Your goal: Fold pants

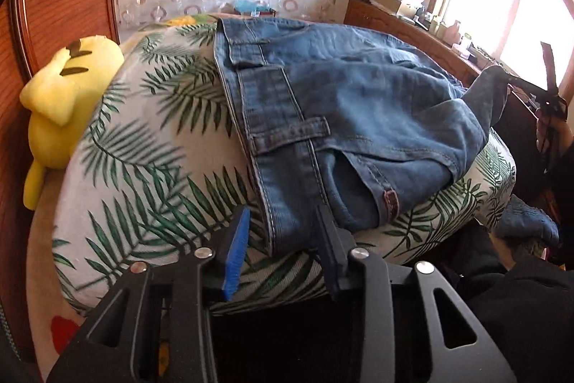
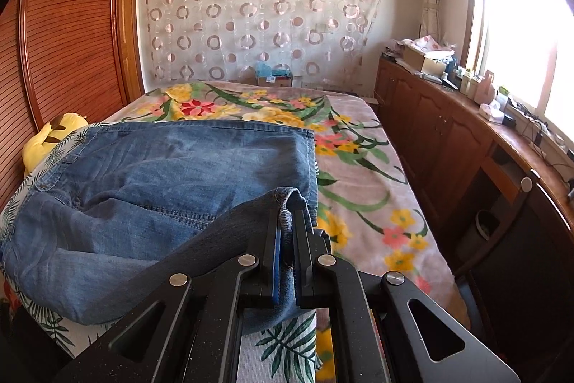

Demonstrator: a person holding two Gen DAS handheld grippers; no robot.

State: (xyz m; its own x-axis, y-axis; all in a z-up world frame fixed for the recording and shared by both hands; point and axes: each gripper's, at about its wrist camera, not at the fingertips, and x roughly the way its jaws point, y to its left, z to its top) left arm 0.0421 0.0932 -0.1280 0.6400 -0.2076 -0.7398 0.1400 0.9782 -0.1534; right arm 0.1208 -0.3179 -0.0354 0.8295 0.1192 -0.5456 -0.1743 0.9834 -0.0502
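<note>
The bed (image 2: pixel 362 146) leaves open blanket to the right; the cabinet (image 2: pixel 430 139) bounds that side. Blue jeans (image 1: pixel 340 117) lie on the leaf-print cushion (image 1: pixel 150 146). The right tongs (image 2: pixel 286 236) clamp a leg hem. The left tongs (image 1: pixel 283 221), partly open, straddle the waistband edge (image 1: pixel 265 189): they should close squarely before lifting.
</note>
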